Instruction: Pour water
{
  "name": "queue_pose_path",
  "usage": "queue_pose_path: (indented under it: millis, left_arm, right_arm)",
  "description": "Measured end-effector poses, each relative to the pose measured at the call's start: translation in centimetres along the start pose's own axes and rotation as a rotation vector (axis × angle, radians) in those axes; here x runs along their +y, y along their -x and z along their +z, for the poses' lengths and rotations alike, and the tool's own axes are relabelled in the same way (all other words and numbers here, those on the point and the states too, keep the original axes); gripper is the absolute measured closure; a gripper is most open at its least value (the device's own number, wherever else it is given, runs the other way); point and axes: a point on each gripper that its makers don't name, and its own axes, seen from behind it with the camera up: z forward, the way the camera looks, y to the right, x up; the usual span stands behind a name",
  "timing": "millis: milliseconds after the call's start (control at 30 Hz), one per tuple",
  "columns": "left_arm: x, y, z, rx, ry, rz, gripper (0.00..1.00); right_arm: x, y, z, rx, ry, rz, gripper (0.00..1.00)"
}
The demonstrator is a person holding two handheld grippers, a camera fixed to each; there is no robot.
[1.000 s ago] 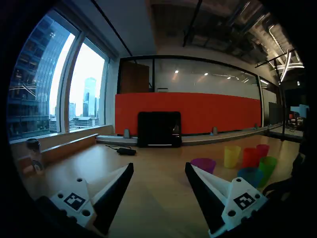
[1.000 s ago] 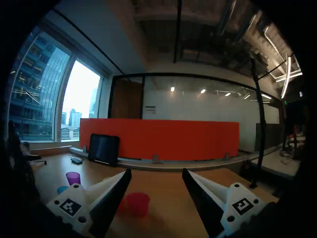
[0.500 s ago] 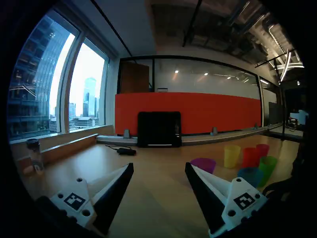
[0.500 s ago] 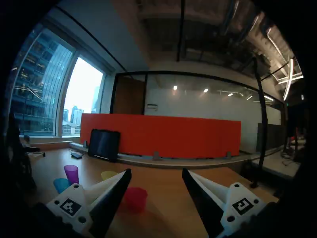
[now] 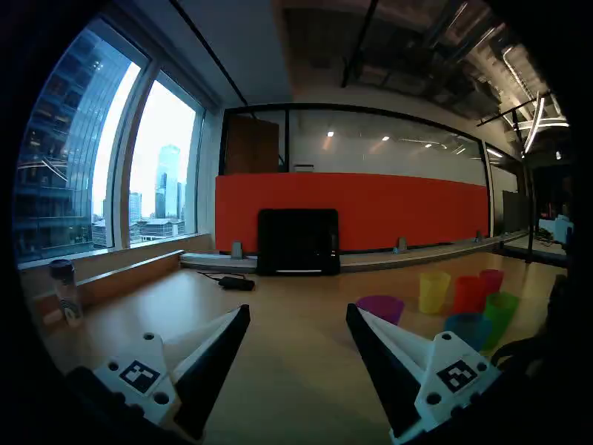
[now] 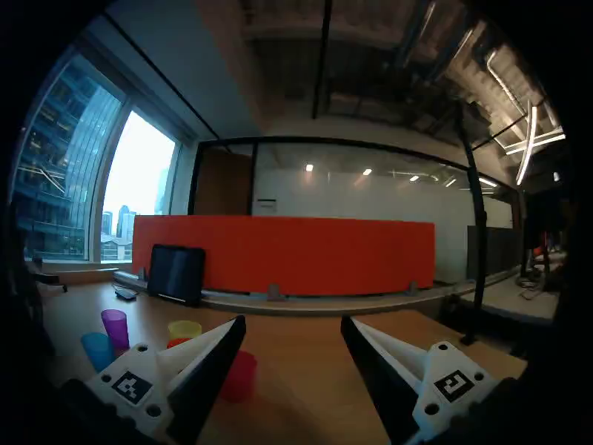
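A pale wooden worktop (image 5: 296, 386) runs toward an orange partition (image 5: 415, 211) below a glass wall, with tall windows (image 5: 159, 178) along the left side. In the left gripper view the left claw (image 5: 296, 310) hangs low over the worktop, its two white-and-black fingers spread wide with nothing between them. Far to its left, by the window ledge, a small bottle (image 5: 67, 293) with a dark cap stands upright, well apart from the claw. To the claw's right stands a cluster of upright plastic cups. A purple cup (image 5: 380, 306) is just past the right finger. Beyond it are a yellow cup (image 5: 434, 291), a red cup (image 5: 468, 294), a pink cup (image 5: 491, 280), a green cup (image 5: 502, 308) and a blue cup (image 5: 465, 328). A black tablet (image 5: 298, 241) stands against the partition, and a small black device (image 5: 236, 282) with a cable lies near it. In the right gripper view the right claw (image 6: 291, 320) is likewise spread wide and empty above the worktop. The purple, blue and yellow cups stand off to its left, and the pink cup shows partly behind its left-hand finger.
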Motion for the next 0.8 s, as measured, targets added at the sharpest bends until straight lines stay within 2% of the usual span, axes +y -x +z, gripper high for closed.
queue_pose_path:
  millis: [367,800]
  left_arm:
    - [0.0,0.0,0.0,0.000,0.000,0.000,0.03]
    - [0.1,0.0,-0.1,0.000,0.000,0.000,0.03]
  right_arm:
    - [0.1,2.9,0.1,-0.021,0.012,0.034,0.01]
    - [0.5,4.7,0.3,-0.051,0.023,0.070,0.01]
